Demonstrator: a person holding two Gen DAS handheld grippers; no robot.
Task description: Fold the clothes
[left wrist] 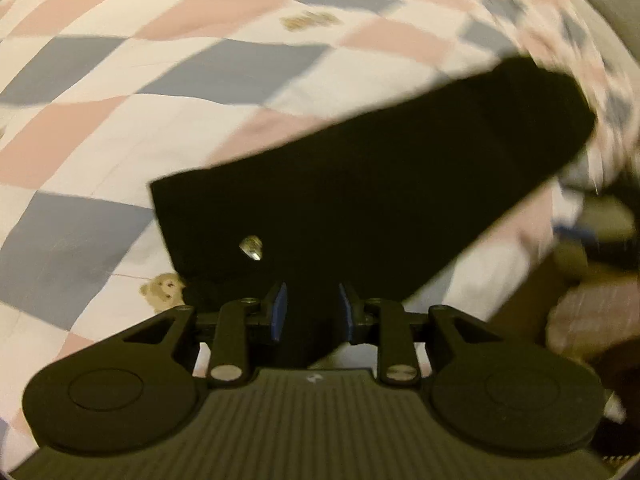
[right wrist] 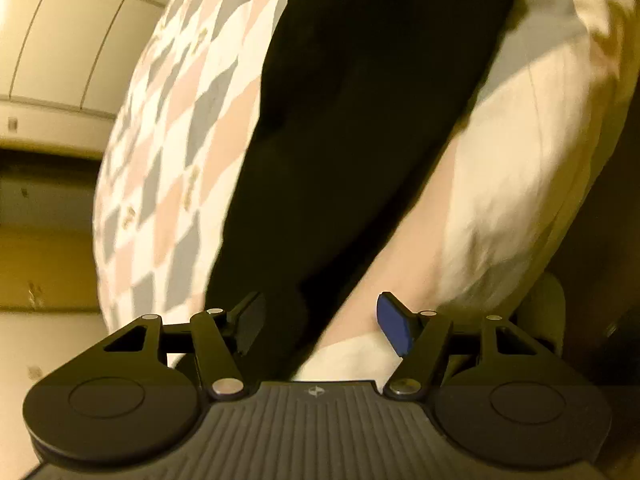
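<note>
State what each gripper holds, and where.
Right gripper: nothing, jaws open. Left gripper: black garment edge sits between its pads; grip cannot be told.

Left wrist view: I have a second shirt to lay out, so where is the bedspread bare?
The checked bedspread lies bare above and left of the black garment, as far as the bear print at its lower left corner. Right of the garment, past the bed edge, it is crowded with blurred clutter.
</note>
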